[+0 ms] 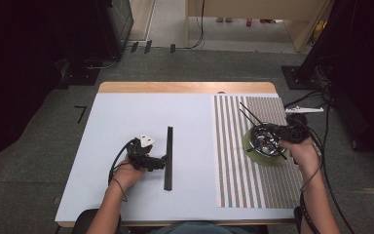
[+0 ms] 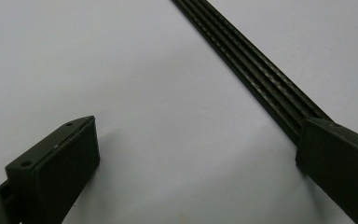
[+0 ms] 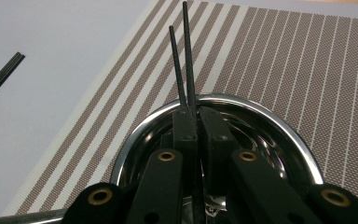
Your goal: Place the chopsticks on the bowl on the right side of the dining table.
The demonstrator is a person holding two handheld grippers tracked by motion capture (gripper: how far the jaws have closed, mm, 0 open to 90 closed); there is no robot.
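Chopsticks (image 3: 182, 65), thin black rods, sit clenched in my right fingers (image 3: 197, 122) over the shiny steel bowl (image 3: 279, 122); left fingers (image 2: 196, 154) released beside the bowl-left ribbed black strip (image 2: 251, 65).

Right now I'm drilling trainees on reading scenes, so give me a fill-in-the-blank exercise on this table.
1. The right gripper is shut on a pair of black ____.
2. The metal bowl sits on the ____ placemat.
3. The left gripper is open, with one of its fingers against the long black ____.
4. The right gripper's fingers are over the ____.

Missing words: chopsticks; striped; strip; bowl
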